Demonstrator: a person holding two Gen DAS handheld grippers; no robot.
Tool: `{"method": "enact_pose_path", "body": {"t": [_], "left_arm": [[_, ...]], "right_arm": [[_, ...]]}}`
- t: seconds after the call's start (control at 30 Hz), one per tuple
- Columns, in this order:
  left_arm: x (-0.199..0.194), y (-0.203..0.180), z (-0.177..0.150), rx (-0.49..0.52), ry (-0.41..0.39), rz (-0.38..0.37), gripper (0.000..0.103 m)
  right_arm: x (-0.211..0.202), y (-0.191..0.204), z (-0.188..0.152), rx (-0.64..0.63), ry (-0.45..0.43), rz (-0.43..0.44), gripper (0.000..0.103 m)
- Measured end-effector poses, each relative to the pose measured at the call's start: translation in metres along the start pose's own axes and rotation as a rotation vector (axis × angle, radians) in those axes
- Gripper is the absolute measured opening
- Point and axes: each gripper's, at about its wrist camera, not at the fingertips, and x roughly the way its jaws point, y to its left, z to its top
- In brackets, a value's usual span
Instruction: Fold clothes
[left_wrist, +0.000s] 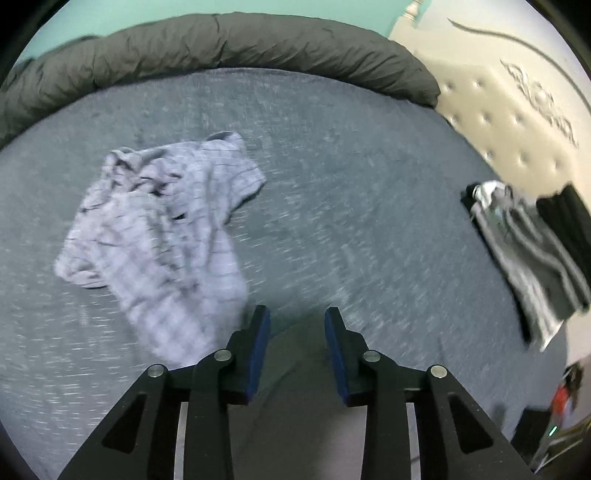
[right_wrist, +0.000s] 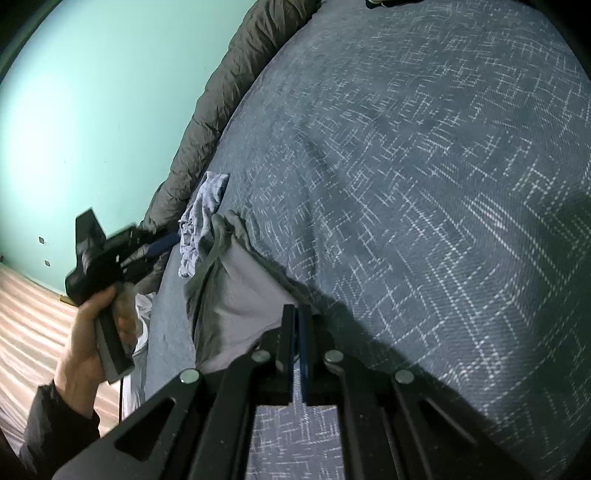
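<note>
The right gripper (right_wrist: 297, 314) has its fingers clenched on the edge of a pale grey garment with darker trim (right_wrist: 236, 295), draped just left of them on the blue patterned bedspread (right_wrist: 424, 184); only this view shows the person's hand (right_wrist: 88, 332) holding the left gripper (left_wrist: 297, 317). The left view shows those fingers released, a crumpled light checked shirt (left_wrist: 162, 229) ahead-left, a folded grey striped garment (left_wrist: 524, 251) far right, and a dark rolled duvet (left_wrist: 221, 48) beyond.

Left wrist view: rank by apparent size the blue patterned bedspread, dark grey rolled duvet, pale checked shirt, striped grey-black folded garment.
1. Blue patterned bedspread
2. Dark grey rolled duvet
3. Pale checked shirt
4. Striped grey-black folded garment

Duvet versus shirt is close; fisheye stretch and distance make it unsure.
</note>
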Motion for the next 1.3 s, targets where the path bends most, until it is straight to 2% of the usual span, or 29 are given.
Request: {"method": "enact_pose_path", "body": {"t": [0.13, 0.27, 0.4, 0.43, 0.47, 0.5, 0.6, 0.73, 1.03, 1.1, 1.13, 1.3], "left_arm": [[0.004, 0.002, -0.012, 0.049, 0.032, -0.009, 0.033], [0.024, -0.020, -0.013, 0.097, 0.068, -0.029, 0.031], [0.046, -0.037, -0.010, 0.098, 0.091, -0.041, 0.030], [0.051, -0.039, -0.008, 0.096, 0.096, -0.033, 0.028], [0.057, -0.040, -0.006, 0.095, 0.100, -0.023, 0.020], [0.062, -0.041, -0.004, 0.090, 0.107, -0.017, 0.016], [0.072, -0.038, 0.002, 0.053, 0.108, -0.010, 0.016], [0.072, -0.026, 0.012, -0.030, 0.053, -0.026, 0.016], [0.050, -0.017, 0.011, 0.021, 0.048, 0.002, 0.017], [0.047, -0.015, 0.010, 0.034, 0.051, 0.008, 0.028], [0.045, -0.014, 0.010, 0.040, 0.052, 0.012, 0.030], [0.049, -0.013, 0.010, 0.018, 0.047, -0.005, 0.031]], "right_arm": [[0.001, 0.002, -0.001, 0.006, -0.003, 0.006, 0.002], [0.000, 0.002, -0.003, 0.003, -0.003, 0.002, 0.002], [-0.002, -0.003, -0.002, 0.006, 0.001, -0.001, 0.002], [-0.002, -0.002, -0.002, 0.007, 0.002, 0.000, 0.002], [0.000, -0.002, -0.001, 0.006, 0.003, 0.000, 0.002], [0.002, -0.001, -0.001, 0.003, 0.004, 0.000, 0.002], [0.000, -0.001, -0.001, 0.000, 0.007, 0.002, 0.002], [-0.005, -0.006, 0.001, 0.009, 0.002, 0.003, 0.002], [0.012, -0.002, 0.005, 0.017, -0.004, 0.004, 0.002], [0.015, 0.001, 0.005, 0.013, -0.006, 0.002, 0.002], [0.016, 0.001, 0.006, 0.014, -0.006, 0.002, 0.002], [0.023, 0.002, 0.008, 0.018, -0.006, -0.001, 0.002]]}}
